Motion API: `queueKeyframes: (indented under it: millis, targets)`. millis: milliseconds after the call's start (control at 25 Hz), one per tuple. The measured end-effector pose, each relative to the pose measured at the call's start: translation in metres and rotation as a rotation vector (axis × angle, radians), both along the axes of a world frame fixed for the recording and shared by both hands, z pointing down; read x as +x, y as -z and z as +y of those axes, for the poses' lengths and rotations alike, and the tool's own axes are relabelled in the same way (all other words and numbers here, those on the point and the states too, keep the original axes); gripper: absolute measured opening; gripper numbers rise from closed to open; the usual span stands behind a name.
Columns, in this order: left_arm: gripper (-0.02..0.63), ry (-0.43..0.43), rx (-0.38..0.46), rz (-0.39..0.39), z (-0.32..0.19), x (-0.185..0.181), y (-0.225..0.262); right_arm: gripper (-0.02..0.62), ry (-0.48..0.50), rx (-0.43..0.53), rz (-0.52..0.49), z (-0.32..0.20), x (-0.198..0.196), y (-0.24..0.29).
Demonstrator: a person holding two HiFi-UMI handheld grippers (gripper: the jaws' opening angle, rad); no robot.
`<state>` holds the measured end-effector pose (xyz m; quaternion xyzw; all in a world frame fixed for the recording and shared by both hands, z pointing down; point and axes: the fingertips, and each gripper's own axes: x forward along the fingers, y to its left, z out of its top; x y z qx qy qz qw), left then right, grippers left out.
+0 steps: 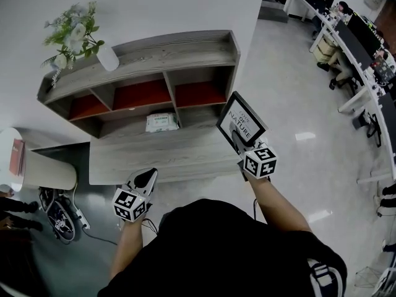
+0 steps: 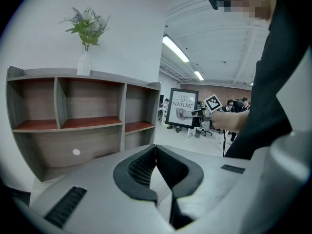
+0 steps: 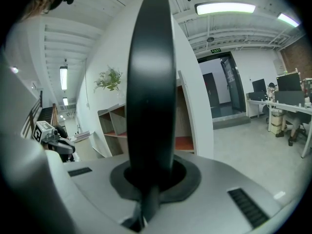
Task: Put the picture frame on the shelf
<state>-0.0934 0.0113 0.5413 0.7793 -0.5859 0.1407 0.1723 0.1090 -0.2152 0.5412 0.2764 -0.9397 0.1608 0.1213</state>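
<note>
Picture frame [image 1: 241, 124] is held in the air off the right end of the shelf unit [image 1: 154, 54], not touching it. It has a black border and a print reading "NATURE".

Left to right:
- A white vase [image 1: 106, 57] with flowers stands on the shelf top, at the left end.
- The upper compartments [image 1: 142, 93] have red floors.
- A wipes pack [image 1: 162, 122] lies in the lower middle bay.
- Left gripper [image 1: 148, 176] sits low in front of the shelf's bottom board, jaws together with nothing between them.
- Right gripper [image 1: 237, 136] is clamped on the frame's lower part. Its own view shows the frame edge-on between the pads.
- Office desks [image 1: 349, 33] with monitors are at far right.
</note>
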Motion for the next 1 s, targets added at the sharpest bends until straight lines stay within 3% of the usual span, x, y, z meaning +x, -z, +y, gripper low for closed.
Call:
queueKeyframes:
  millis: [1000]
  targets:
    - [0.020, 0.000, 0.021, 0.012, -0.030, -0.010, 0.005, 0.023, -0.020, 0.005, 0.003, -0.021, 0.002, 0.000]
